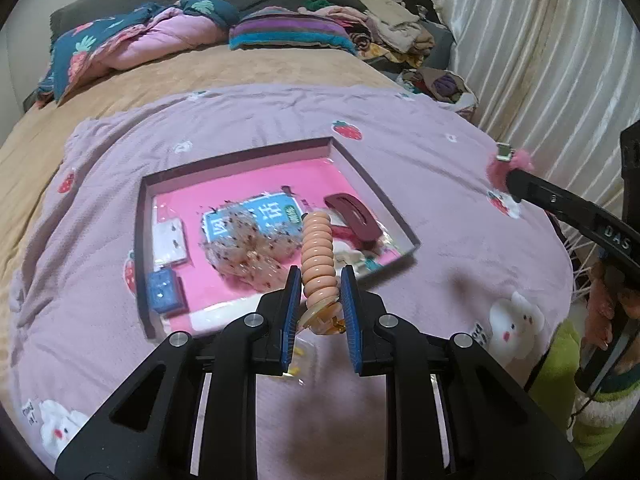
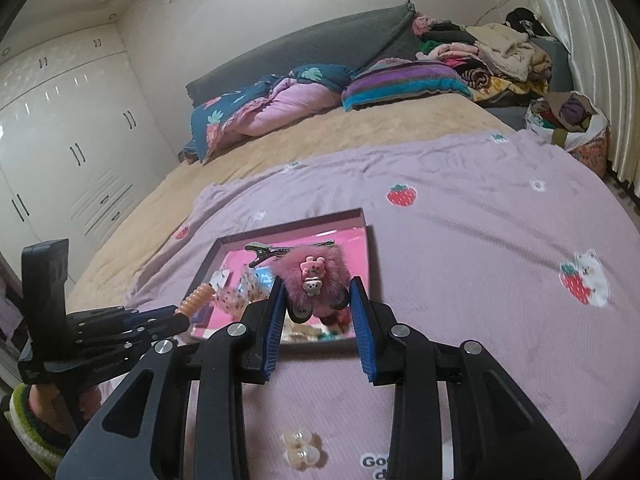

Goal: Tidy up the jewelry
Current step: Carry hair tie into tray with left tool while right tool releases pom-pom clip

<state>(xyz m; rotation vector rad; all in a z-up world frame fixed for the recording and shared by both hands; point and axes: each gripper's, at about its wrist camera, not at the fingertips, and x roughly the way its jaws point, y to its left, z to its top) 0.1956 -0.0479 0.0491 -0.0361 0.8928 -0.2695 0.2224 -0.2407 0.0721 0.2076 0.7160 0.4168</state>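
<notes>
My left gripper (image 1: 320, 280) is shut on a peach spiral hair tie (image 1: 317, 252) that sticks up between its blue pads, with an amber piece at its base. It hovers over the near edge of a dark-rimmed tray (image 1: 360, 168) with a pink lining. My right gripper (image 2: 318, 288) is shut on a pink fluffy hair clip (image 2: 316, 276) with a small bear charm, held above the tray (image 2: 370, 248); a metal clip pokes out behind the fluff. In the tray lie a maroon hair clip (image 1: 352, 210), a sheer dotted bow (image 1: 244, 248), a blue glitter box (image 1: 162, 290) and a white card (image 1: 170, 240).
The tray rests on a lilac strawberry blanket (image 2: 480, 240) over a tan bed. A pearl flower clip (image 2: 300, 450) lies on the blanket near me. Pillows and piled clothes (image 2: 480, 60) sit at the head, a curtain (image 1: 540, 60) to the right, a wardrobe (image 2: 60, 140) to the left.
</notes>
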